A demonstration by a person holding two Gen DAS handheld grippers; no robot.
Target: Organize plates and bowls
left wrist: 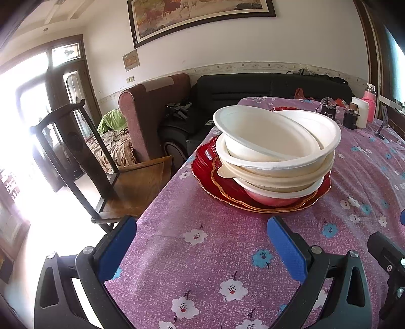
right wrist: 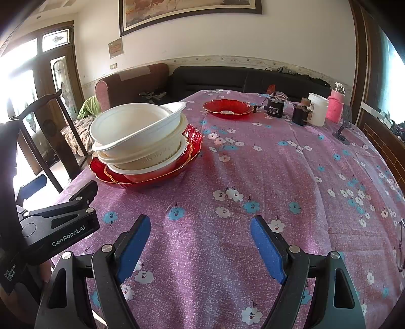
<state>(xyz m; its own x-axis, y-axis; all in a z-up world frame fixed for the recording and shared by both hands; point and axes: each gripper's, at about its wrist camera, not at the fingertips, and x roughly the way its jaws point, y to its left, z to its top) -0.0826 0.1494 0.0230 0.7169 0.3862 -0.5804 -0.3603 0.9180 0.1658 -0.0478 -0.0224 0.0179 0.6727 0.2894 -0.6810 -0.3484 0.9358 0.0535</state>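
We noted both tongs, left (left wrist: 200,249) and right (right wrist: 200,249), spread and empty above the counter (right wrist: 253,164), white bowls (right wrist: 138,131) nested crookedly on stacked red plates (right wrist: 141,181) near its left edge, one red plate (right wrist: 227,108) apart, "GenRobot.AI" legible on the left tool.

We are in a home, in a living and dining room. Our worktop (right wrist: 278,172) wears a purple flowered cloth, and stacked bowls (right wrist: 139,136) on red plates (right wrist: 195,141) sit at ten o'clock. A black sofa (right wrist: 227,78) and a brown armchair (right wrist: 131,83) line the wall at twelve o'clock under a big framed painting (right wrist: 189,12). A dark wooden chair (left wrist: 106,172) stands at nine o'clock, near a glazed wooden door (left wrist: 68,83). A pink flask (right wrist: 335,106) stands at two o'clock.
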